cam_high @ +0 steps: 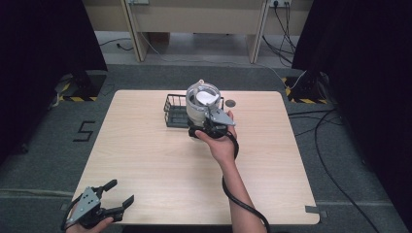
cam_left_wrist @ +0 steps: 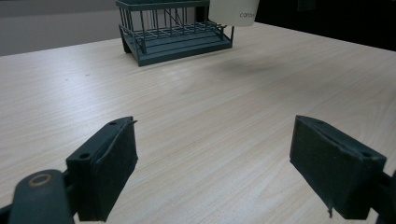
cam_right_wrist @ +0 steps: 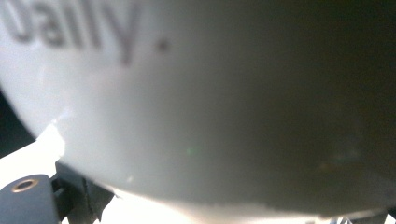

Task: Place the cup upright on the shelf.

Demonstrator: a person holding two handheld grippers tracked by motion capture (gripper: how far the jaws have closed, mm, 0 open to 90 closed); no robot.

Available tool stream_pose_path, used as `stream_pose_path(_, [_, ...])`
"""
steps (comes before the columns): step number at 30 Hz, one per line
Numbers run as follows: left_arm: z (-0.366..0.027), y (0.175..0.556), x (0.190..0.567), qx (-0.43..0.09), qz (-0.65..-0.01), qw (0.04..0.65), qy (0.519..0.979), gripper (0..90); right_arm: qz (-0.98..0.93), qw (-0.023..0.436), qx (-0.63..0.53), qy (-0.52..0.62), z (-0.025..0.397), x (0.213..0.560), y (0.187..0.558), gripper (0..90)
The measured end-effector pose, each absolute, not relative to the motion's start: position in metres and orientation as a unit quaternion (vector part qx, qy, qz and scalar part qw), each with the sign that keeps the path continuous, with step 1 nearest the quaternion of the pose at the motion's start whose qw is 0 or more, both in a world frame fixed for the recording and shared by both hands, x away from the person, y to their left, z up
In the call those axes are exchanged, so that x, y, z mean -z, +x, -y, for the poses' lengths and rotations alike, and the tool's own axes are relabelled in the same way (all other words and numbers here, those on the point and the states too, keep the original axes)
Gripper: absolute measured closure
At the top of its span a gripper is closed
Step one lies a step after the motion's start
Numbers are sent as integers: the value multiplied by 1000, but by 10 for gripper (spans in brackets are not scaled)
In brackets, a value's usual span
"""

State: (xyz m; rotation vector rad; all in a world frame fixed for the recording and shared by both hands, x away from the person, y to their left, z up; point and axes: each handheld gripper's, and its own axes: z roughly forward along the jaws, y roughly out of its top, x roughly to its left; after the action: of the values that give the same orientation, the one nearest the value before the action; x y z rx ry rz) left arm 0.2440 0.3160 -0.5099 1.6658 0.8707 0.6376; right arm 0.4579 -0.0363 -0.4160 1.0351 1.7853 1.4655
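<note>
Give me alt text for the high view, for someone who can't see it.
The right gripper holds a white cup above a dark wire basket at the far middle of a wooden table. The left gripper, open, rests at the table's near left corner.

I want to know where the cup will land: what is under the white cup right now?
Below the cup, held by the right gripper, lie the dark wire basket and table. The cup hides part of the basket.
</note>
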Motion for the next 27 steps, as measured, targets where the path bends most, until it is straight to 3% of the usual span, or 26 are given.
stream_pose_path(27, [-317, 244, 510, -269, -370, 548, 700, 142, -661, 316, -548, 404, 42, 395, 482, 100])
